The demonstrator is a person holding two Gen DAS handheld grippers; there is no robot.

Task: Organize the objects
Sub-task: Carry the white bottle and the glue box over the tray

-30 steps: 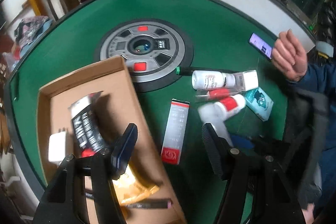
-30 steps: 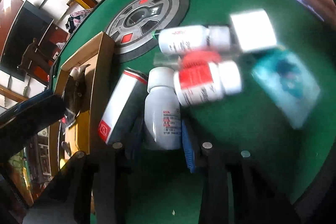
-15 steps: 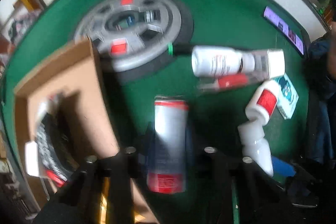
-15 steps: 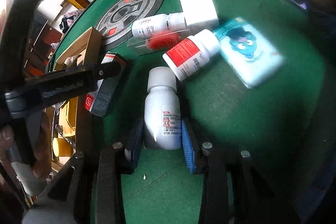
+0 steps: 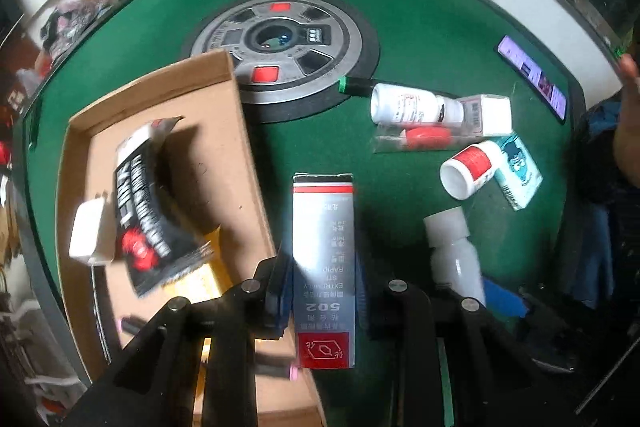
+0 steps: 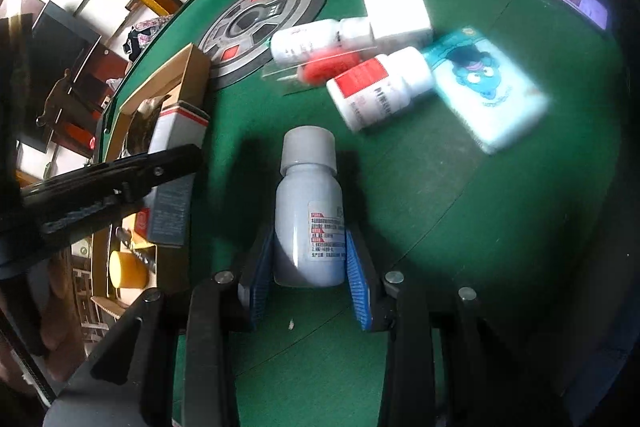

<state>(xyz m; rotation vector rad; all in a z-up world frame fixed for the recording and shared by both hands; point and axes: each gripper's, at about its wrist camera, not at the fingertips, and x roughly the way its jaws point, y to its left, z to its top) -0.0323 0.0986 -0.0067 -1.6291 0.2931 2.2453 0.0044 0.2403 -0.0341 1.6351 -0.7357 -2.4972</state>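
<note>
My left gripper (image 5: pixel 322 291) is shut on a grey and red 502 glue box (image 5: pixel 323 267) and holds it above the green table, beside the cardboard box (image 5: pixel 232 163). My right gripper (image 6: pixel 308 267) is shut on a white bottle (image 6: pixel 308 211) and holds it off the table; the bottle also shows in the left wrist view (image 5: pixel 456 255). The cardboard box holds a black packet (image 5: pixel 144 203), a white charger (image 5: pixel 88 235) and a yellow item. The glue box and left gripper show at the left of the right wrist view (image 6: pixel 172 183).
On the green table lie a white bottle (image 5: pixel 404 103), a white carton (image 5: pixel 488 115), a red item in clear packaging (image 5: pixel 424 139), a red-labelled bottle (image 5: pixel 468 167), a teal cartoon box (image 5: pixel 520 171) and a phone (image 5: pixel 532 75). A round grey panel (image 5: pixel 280 47) sits mid-table.
My left gripper closed on the glue box and lifted it toward the cardboard box. My right gripper raised the white bottle off the table.
</note>
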